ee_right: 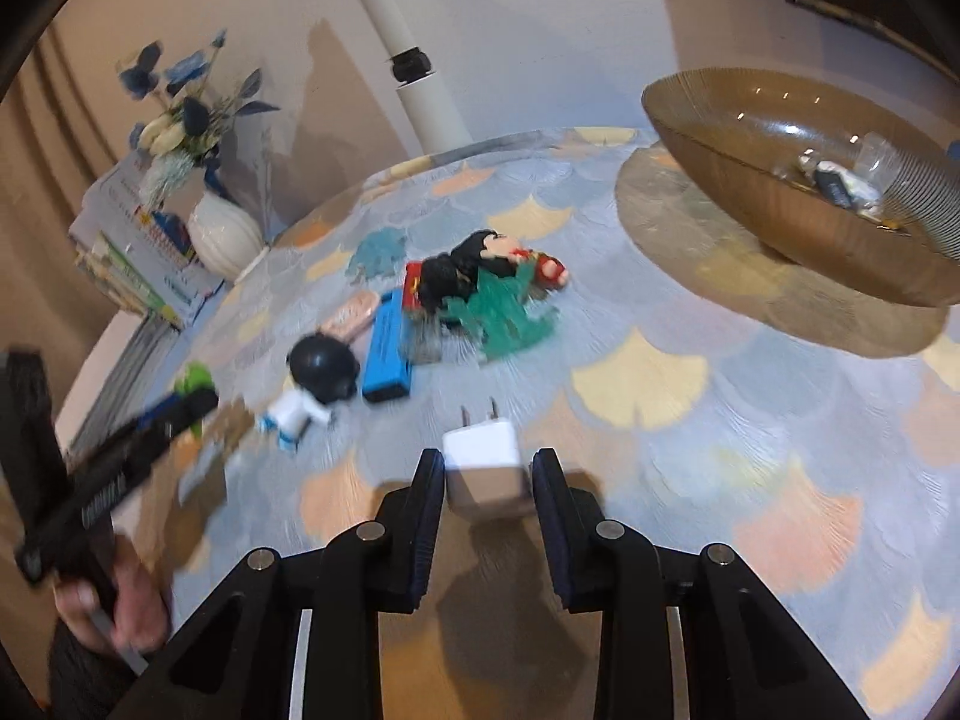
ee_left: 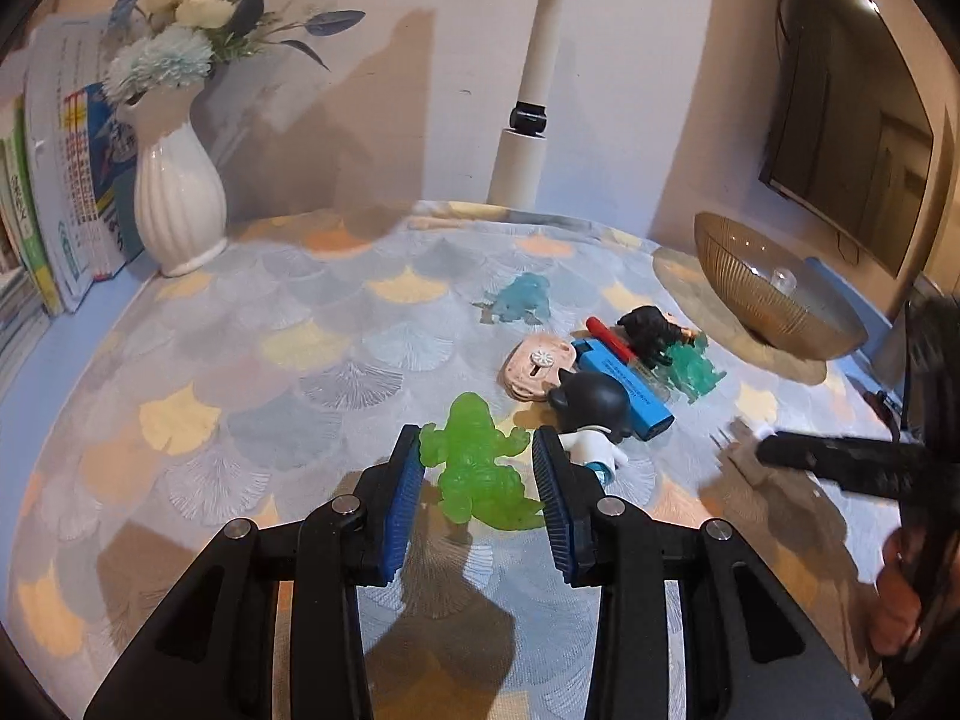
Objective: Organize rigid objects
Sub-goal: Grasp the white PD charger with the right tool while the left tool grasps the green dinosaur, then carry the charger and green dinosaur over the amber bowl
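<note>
Lower centre of the left wrist view, the left claw point(ee_left: 477, 474) pinches a translucent green dinosaur figure point(ee_left: 480, 468), its blue pads against the toy's flanks. In the right wrist view the right claw point(ee_right: 487, 477) is clamped on a white plug adapter point(ee_right: 483, 462), prongs pointing away toward the pile. So the step in hand looks like a double pickup, one object per claw. The next move likely calls for carrying both to the amber glass bowl point(ee_right: 720, 120) at the upper right and releasing them over its rim; the bowl already holds a few small items, so each drop wants a free spot.

Just beyond the claws lies the remaining clutter: a black-headed figure with a white body point(ee_left: 591, 414), a blue rectangular block point(ee_left: 624, 384), a pink round-cornered case point(ee_left: 537, 366), a red pen-like stick point(ee_left: 612, 339), a black animal figure point(ee_left: 648, 330), a teal figure point(ee_left: 696, 366) and, further off, a pale blue figure point(ee_left: 522, 300).

The counter point(ee_left: 240, 372) wears a cloth of grey, yellow and peach fan shapes. At its far edge, upper left, stand a white ribbed vase point(ee_left: 177, 204) of blue and cream flowers and upright books point(ee_left: 66, 180); a white pole point(ee_left: 534, 78) rises against the wall, and a dark screen point(ee_left: 852, 120) hangs at the upper right.
</note>
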Demonstrator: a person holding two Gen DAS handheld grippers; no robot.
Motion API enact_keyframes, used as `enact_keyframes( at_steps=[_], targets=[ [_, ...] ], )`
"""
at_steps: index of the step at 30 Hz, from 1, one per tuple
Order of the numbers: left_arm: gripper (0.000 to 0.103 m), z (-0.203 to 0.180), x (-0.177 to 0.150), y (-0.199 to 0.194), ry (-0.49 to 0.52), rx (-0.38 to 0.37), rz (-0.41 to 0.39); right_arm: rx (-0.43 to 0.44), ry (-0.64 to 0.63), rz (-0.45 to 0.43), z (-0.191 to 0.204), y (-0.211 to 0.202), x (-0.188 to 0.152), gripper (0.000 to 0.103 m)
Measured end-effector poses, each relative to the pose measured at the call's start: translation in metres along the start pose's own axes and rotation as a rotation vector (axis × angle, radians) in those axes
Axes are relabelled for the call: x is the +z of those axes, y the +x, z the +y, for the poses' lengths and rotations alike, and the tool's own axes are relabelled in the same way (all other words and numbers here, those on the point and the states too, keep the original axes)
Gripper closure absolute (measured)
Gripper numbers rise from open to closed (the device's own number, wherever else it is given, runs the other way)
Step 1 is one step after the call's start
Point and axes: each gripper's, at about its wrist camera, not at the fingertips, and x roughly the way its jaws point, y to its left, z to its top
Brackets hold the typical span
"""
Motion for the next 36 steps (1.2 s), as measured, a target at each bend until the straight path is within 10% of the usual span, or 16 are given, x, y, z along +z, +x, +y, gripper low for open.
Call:
enact_keyframes(
  at_steps=[15,36],
  targets=[
    [0.069,0.0,0.0,0.001,0.013,-0.022,-0.002,-0.141,-0.097,0.025,0.01,0.013,-0.007,0.067],
    [0.069,-0.021,0.005,0.01,0.091,0.063,0.047,-0.03,-0.095,-0.092,0.009,-0.02,-0.009,0.077]
  ],
)
